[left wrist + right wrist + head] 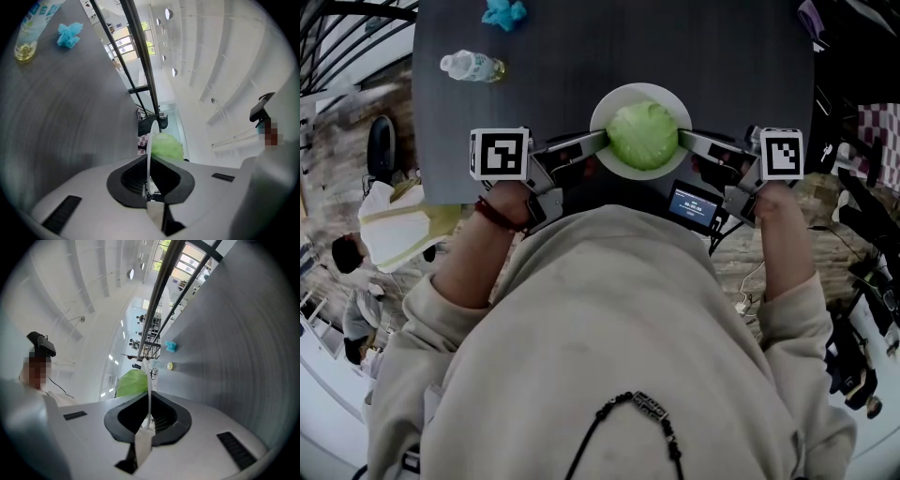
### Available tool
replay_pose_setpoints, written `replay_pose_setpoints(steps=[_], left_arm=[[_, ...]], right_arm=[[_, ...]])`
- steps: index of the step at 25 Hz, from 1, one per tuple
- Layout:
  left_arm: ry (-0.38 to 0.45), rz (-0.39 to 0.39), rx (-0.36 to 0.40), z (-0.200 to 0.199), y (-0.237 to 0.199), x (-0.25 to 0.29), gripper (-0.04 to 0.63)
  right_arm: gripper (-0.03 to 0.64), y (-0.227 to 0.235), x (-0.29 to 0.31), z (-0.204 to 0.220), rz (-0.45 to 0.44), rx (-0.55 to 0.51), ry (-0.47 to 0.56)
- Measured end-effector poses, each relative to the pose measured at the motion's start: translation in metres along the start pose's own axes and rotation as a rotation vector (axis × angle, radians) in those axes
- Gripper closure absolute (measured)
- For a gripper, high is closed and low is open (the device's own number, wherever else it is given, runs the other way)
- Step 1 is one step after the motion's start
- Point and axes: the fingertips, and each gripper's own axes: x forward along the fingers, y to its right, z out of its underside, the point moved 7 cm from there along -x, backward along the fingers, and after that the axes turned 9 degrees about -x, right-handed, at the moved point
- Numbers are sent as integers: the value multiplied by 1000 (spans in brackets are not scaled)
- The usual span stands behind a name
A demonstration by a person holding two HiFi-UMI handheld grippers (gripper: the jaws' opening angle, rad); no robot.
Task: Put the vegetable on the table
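Note:
A round green cabbage (643, 136) lies on a white plate (613, 101) over the near edge of the dark table (609, 47). My left gripper (598, 142) is shut on the plate's left rim. On the opposite rim my right gripper (686, 141) is shut too. In the left gripper view the plate (149, 150) runs edge-on between the jaws of the left gripper (149, 180), with the cabbage (166, 146) beyond. The right gripper view shows the same thin plate (149, 383) clamped in the right gripper (149, 416), beside the cabbage (131, 382). Whether the plate touches the table is hidden.
A plastic bottle (472, 67) lies at the table's far left, and a crumpled blue cloth (503, 13) sits near the far edge. A small screen (694, 204) hangs at my chest below the plate. People and bags are on the floor at left (356, 262).

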Motion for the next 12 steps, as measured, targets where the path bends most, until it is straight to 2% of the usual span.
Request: replay_pose_setpoints(steps=[3, 9, 12], left_arm=[[12, -23, 15, -4, -5, -1, 578], [24, 10, -4, -4, -7, -1, 578], [24, -12, 7, -6, -14, -2, 578]], right_arm=[[592, 2, 2, -3, -8, 0, 3], [592, 6, 7, -5, -3, -15, -10], [592, 9, 8, -4, 2, -12, -9]])
